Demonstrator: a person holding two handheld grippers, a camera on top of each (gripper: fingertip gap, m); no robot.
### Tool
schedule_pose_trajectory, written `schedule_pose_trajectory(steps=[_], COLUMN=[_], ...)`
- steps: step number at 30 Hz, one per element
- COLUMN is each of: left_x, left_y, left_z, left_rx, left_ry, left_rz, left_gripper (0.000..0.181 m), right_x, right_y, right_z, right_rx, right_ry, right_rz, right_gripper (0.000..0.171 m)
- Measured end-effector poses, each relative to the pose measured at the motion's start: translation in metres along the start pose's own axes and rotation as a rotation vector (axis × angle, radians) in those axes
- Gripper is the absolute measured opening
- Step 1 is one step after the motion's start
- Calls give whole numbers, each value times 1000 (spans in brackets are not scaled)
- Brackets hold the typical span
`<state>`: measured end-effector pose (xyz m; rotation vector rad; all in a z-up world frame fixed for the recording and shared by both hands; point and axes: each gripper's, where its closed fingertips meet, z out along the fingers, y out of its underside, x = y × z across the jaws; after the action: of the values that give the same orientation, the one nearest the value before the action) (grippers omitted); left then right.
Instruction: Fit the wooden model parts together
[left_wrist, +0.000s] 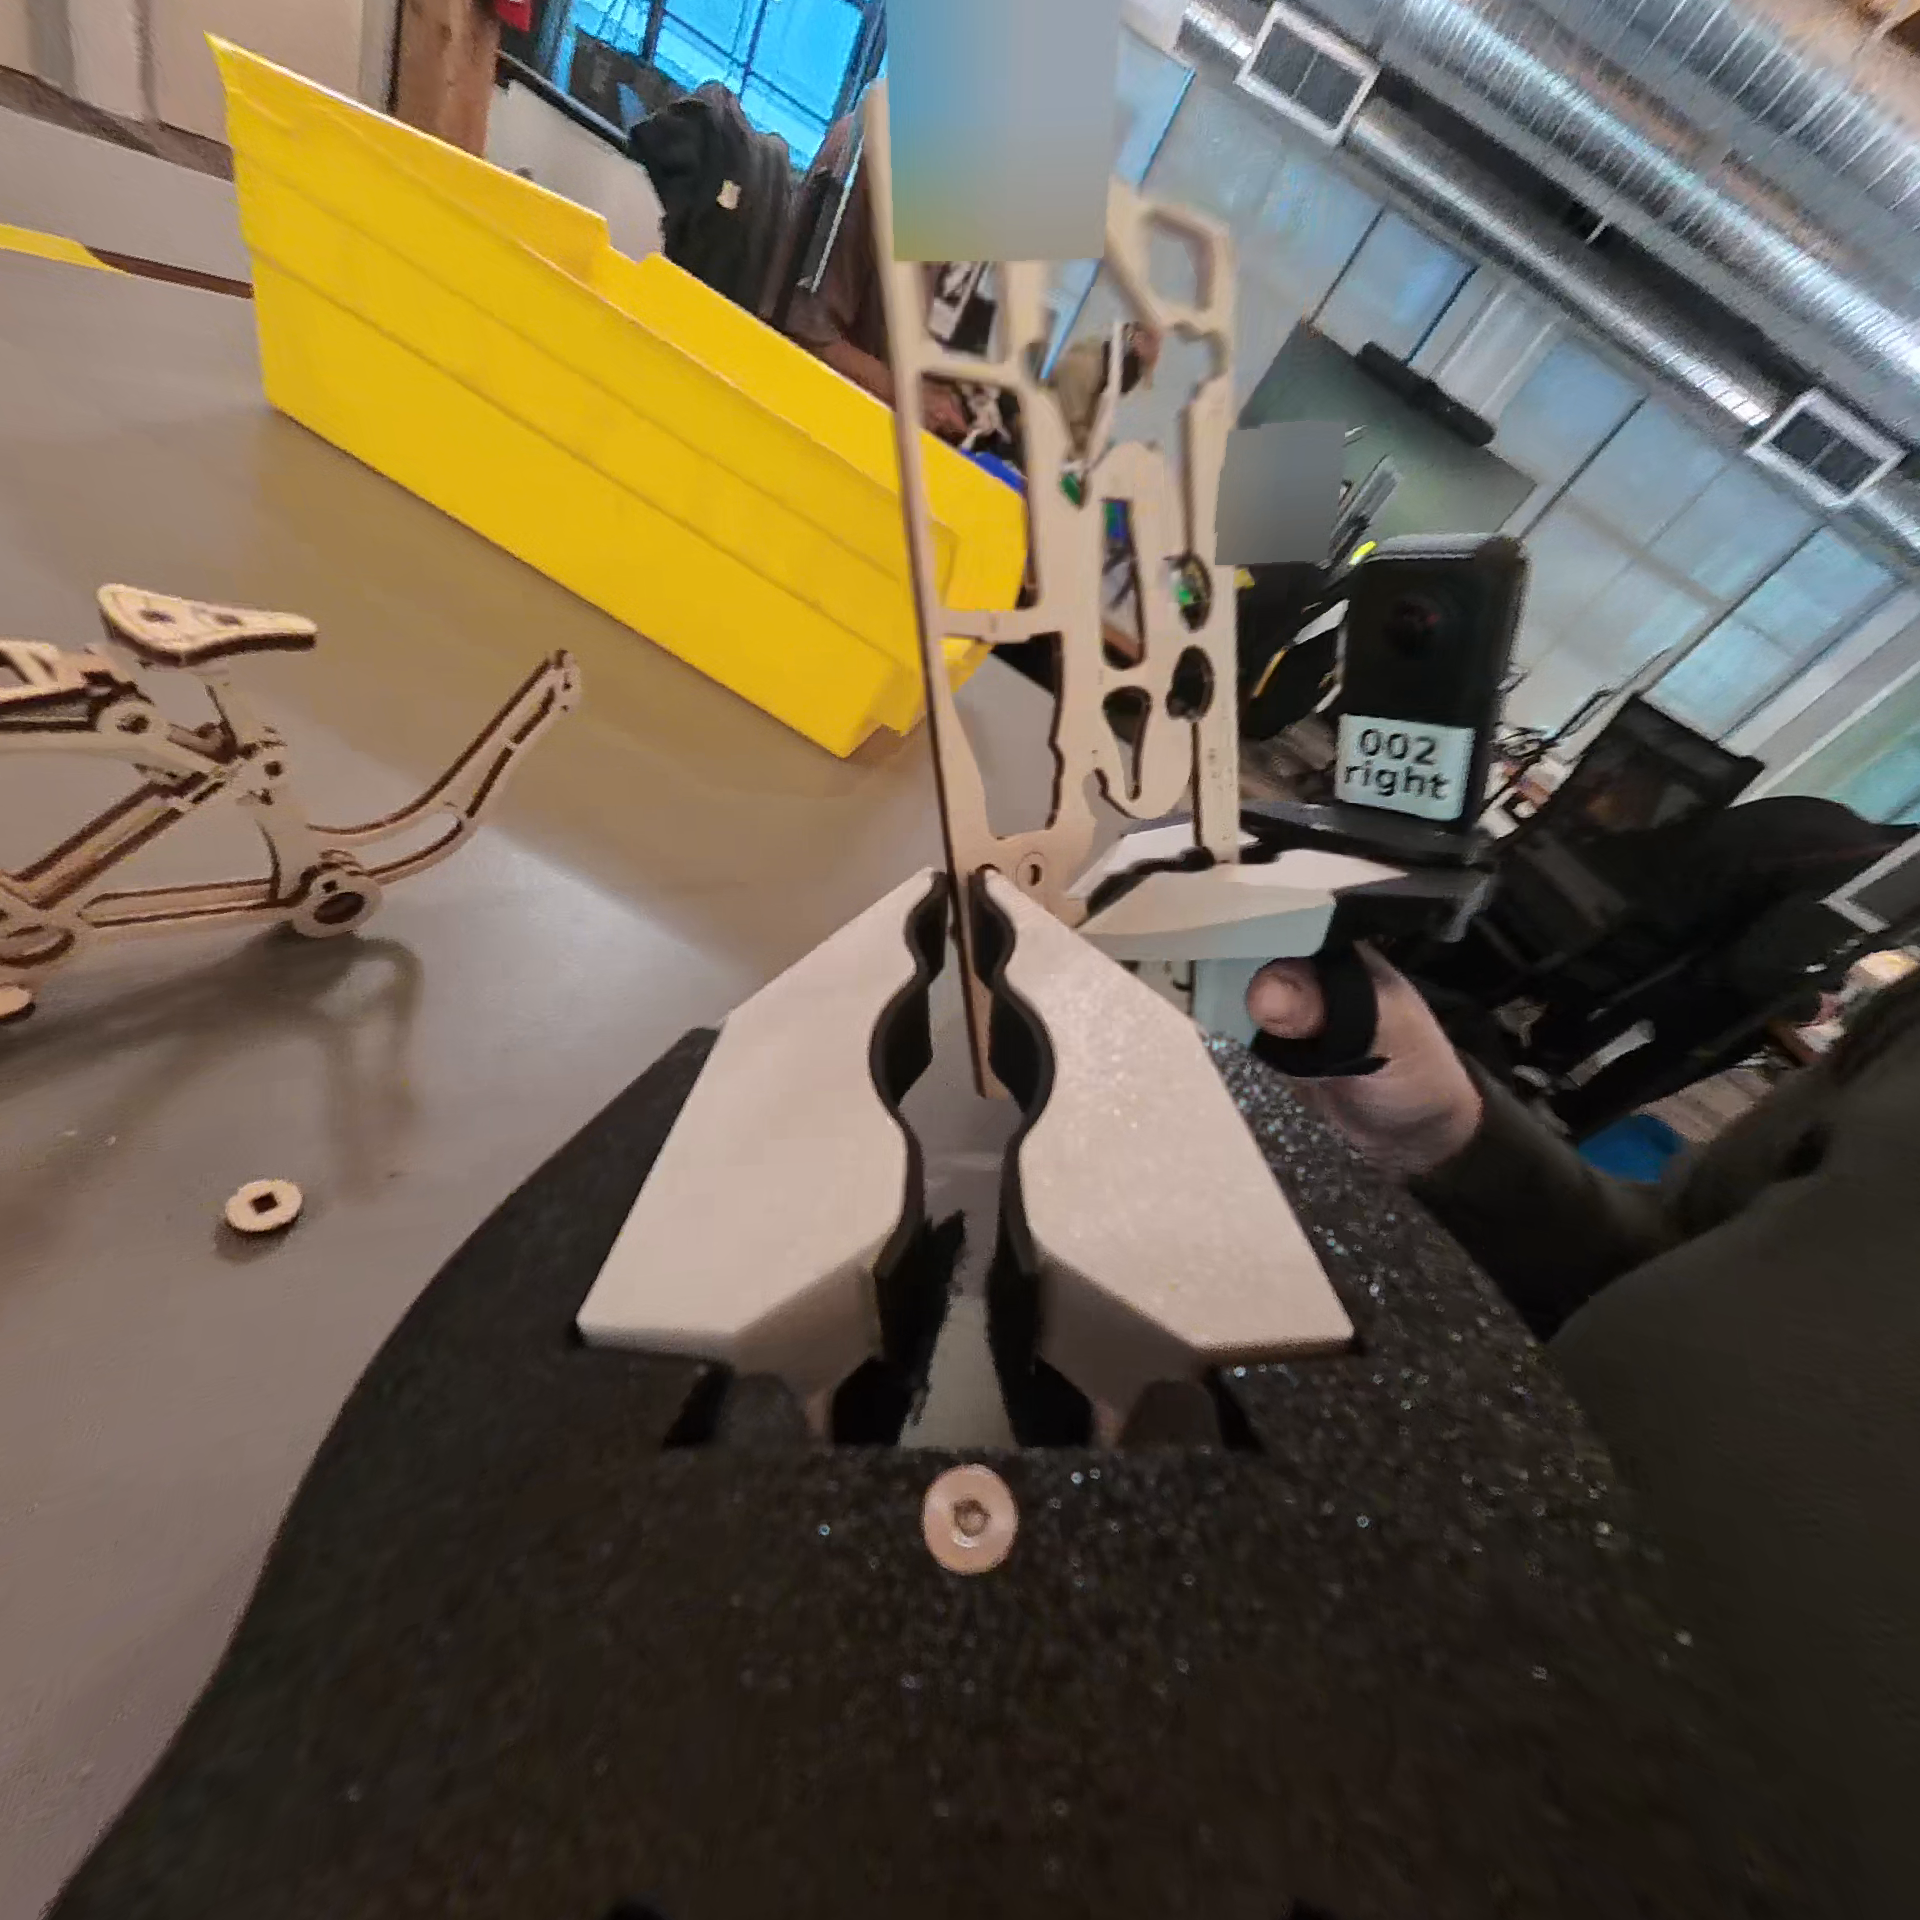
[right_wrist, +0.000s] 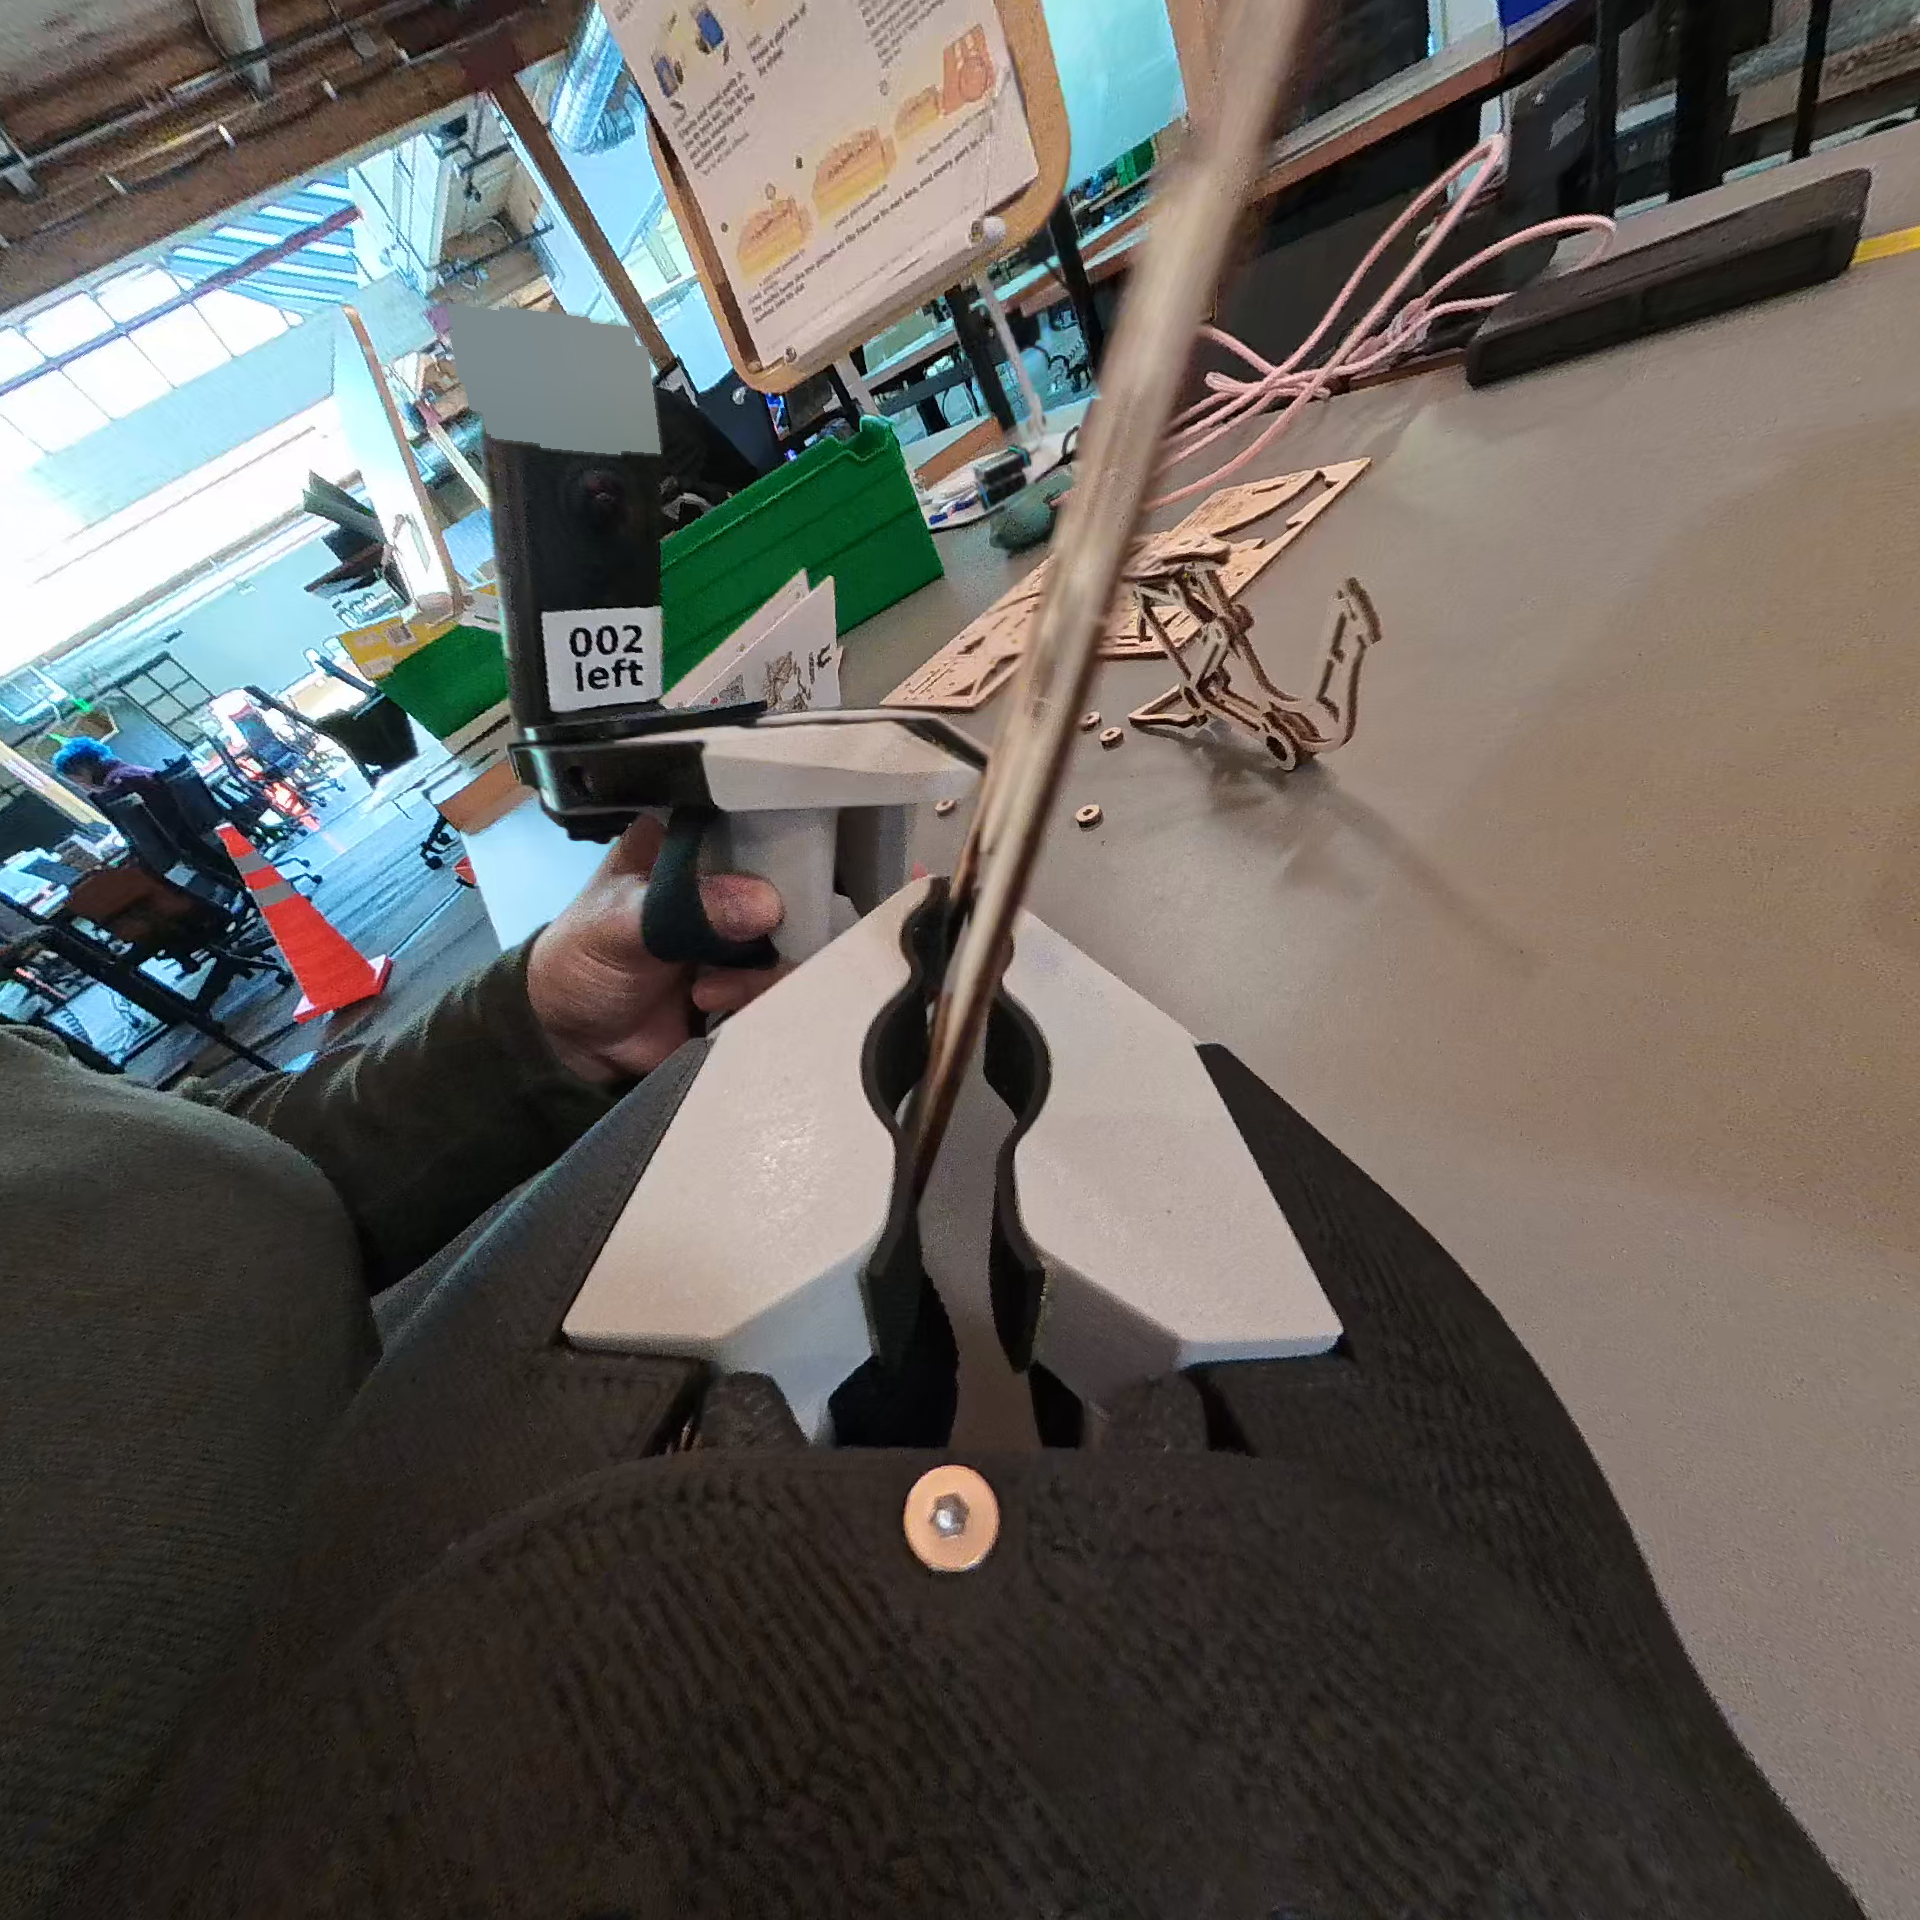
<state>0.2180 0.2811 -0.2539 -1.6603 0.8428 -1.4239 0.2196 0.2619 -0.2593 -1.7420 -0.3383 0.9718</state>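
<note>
Above the table (left_wrist: 623, 831), my left claw (left_wrist: 961, 883) and right claw (right_wrist: 961, 899) each pinch a thin wooden sheet (left_wrist: 920, 520) edge-on; bike model (left_wrist: 208, 810) sits aside.

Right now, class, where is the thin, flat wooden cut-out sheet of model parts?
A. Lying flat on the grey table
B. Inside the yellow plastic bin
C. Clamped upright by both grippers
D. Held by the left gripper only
C: the thin, flat wooden cut-out sheet stands upright off the table, pinched edge-on in the left gripper and also in the right gripper.
</note>
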Motion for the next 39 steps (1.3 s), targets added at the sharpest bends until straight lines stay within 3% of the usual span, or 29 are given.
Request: schedule_pose_trajectory(steps=[3, 7, 11, 14, 16, 26, 39], left_x=[0, 1, -3, 6, 17, 26, 31], left_y=[0, 2, 4, 1, -2, 3, -1], left_z=[1, 1, 5, 3, 1, 4, 1], left_rx=[-6, -18, -40, -7, 8, -34, -4], left_ry=[-39, 14, -82, 6, 124, 232, 267], left_rz=[72, 7, 112, 66, -28, -116, -124], left_gripper=[2, 4, 3, 3, 23, 9, 6], right_x=[0, 0, 4, 3, 2, -11, -16], right_y=[0, 0, 1, -3, -4, -6, -7], right_z=[0, 0, 1, -2, -3, -4, -5], right_rx=[-2, 1, -9, 29, 36, 51, 61], right_ry=[6, 6, 32, -3, -18, -117, -154], right_rz=[-8, -5, -4, 32, 39, 41, 46], right_gripper=[1, 1, 1, 0, 0, 0, 1])
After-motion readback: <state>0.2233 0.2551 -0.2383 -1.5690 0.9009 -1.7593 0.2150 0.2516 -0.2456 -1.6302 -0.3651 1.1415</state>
